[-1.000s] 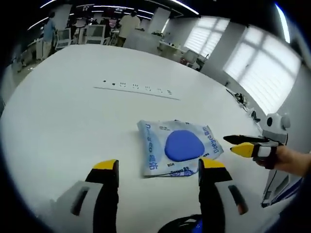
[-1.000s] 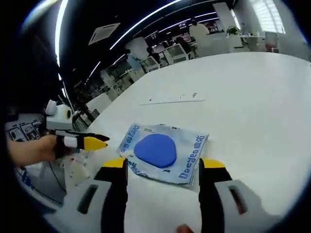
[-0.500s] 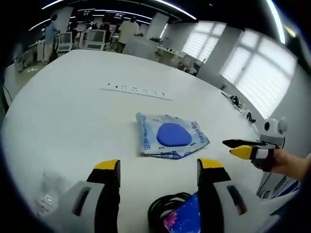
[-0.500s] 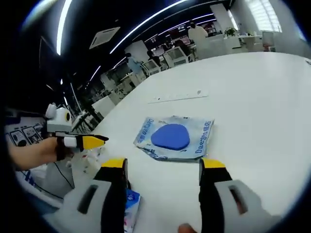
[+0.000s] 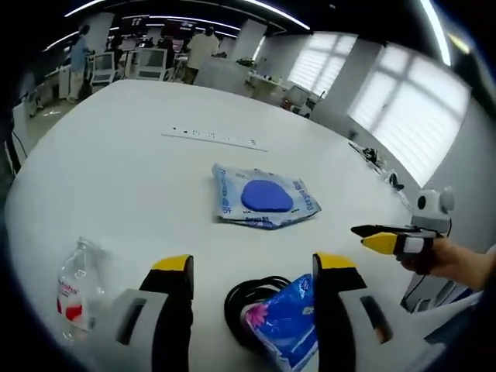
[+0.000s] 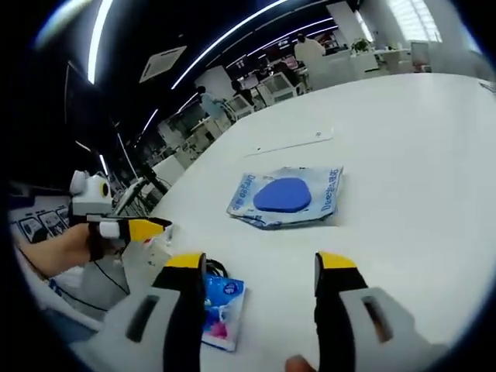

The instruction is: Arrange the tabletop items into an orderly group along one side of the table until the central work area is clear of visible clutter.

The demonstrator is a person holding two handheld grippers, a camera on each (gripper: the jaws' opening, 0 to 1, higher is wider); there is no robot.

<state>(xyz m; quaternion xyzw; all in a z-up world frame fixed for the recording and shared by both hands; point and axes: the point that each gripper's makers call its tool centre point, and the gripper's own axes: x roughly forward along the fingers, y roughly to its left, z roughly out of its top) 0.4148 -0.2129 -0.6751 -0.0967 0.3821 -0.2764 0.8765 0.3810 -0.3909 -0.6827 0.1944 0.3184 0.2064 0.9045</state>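
Left gripper view: cable [image 5: 246, 304] half under packet [image 5: 284, 325].

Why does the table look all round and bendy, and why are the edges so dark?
In the left gripper view, the lens curves the white table into a dome, and the windows glare bright white. In the right gripper view, the ceiling lights stretch into bent streaks, the room to the left is dim, and the blue pouch near the middle stays sharp.

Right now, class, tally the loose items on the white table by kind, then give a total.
Plastic packets: 2, a pale one with a blue oval and a bright blue one
Water bottle: 1
Black cable coil: 1
Total: 4
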